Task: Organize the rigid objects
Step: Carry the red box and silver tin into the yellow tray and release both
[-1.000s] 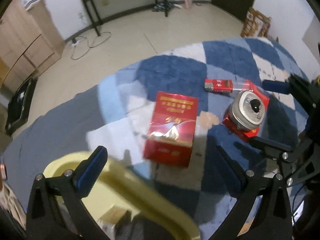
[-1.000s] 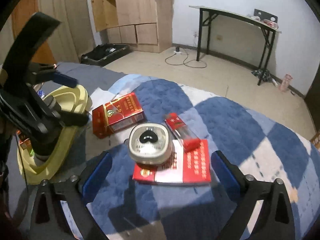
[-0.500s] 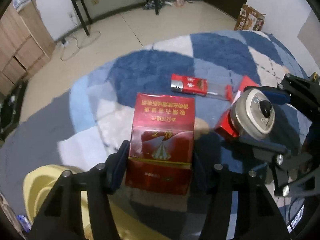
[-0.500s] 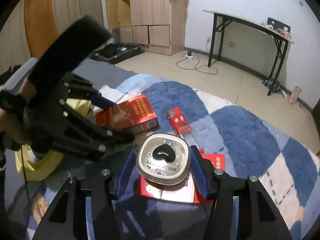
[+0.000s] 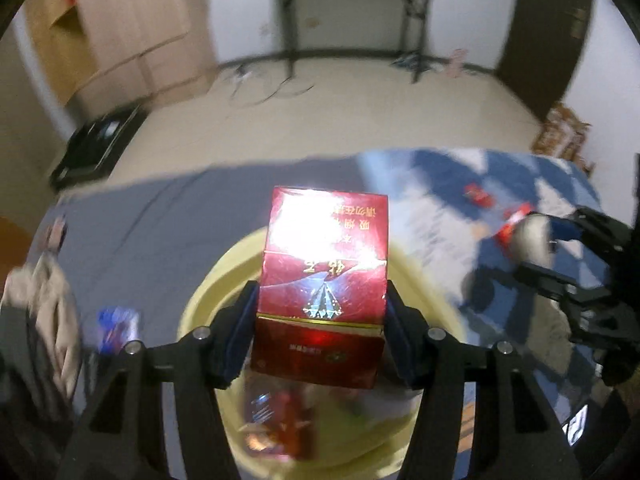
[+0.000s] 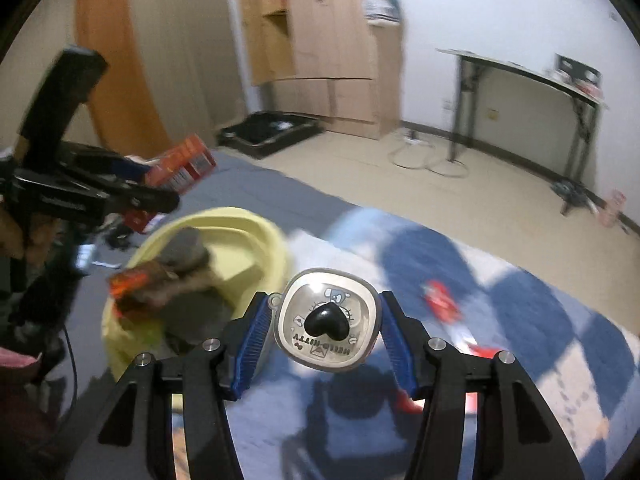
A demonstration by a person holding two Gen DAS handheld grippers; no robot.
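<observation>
1 red carton (image 5: pixel 322 292) & 1 tin (image 6: pixel 327 319) now lifted, 1 per tool.

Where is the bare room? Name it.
Bare grey bedding lies beyond the yellow plastic basin. The blue checked blanket is free past the small red packet. The basin is crowded. The left tool holds a red cigarette carton; the right tool holds a silver rounded tin.

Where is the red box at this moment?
The red box is gripped between the fingers of the left gripper, held in the air over the yellow basin. In the right wrist view it appears at the far left, above that basin.
</observation>
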